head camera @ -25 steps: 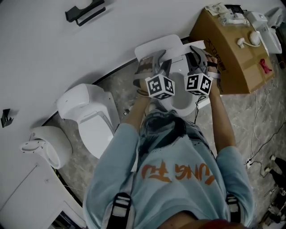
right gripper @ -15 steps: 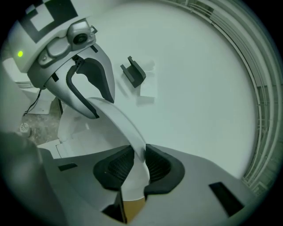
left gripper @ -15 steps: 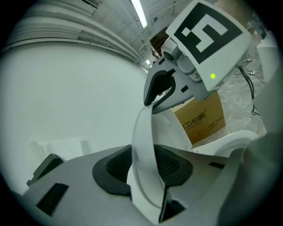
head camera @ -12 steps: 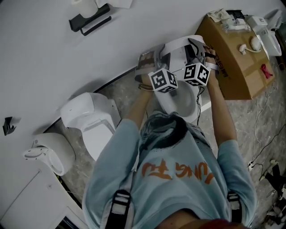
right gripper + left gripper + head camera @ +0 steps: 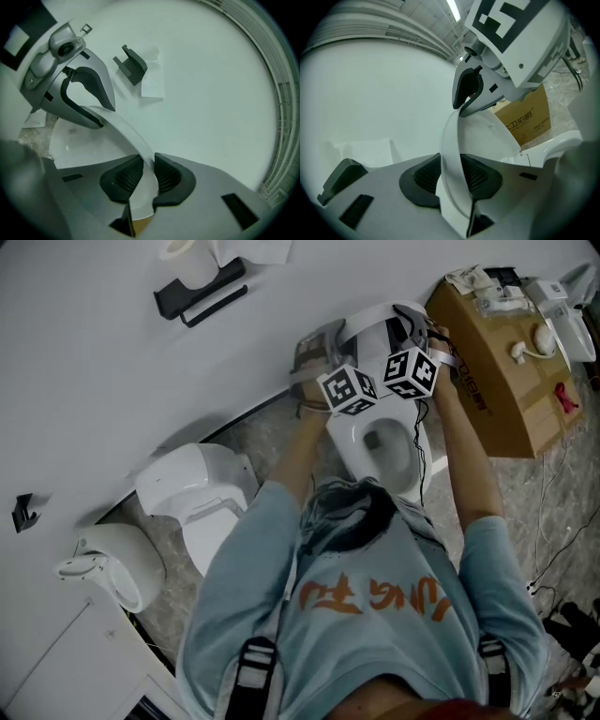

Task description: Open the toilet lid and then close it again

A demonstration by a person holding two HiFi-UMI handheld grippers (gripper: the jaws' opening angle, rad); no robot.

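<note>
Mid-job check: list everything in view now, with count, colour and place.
toilet: one, white, centre, bowl uncovered
lid: one, white, raised toward the wall
second toilet: one, white, left, closed
round fixture: one, white, far left, kind unclear
cardboard box: one, brown, right, items on top
paper holder: one, black, on wall
hook: one, black, wall, left edge
person: one, light-blue shirt, bottom centre
left gripper: one, grey, jaws just closed further, gripping lid rim
right gripper: one, grey, jaws just closed further, gripping lid rim

Light blue tee (image 5: 375, 559), orange print, black straps (image 5: 251, 664). Left claw (image 5: 457, 176), right claw (image 5: 144, 176): grey, black ribbed pads (image 5: 425, 176), white marker cubes (image 5: 349, 390).
</note>
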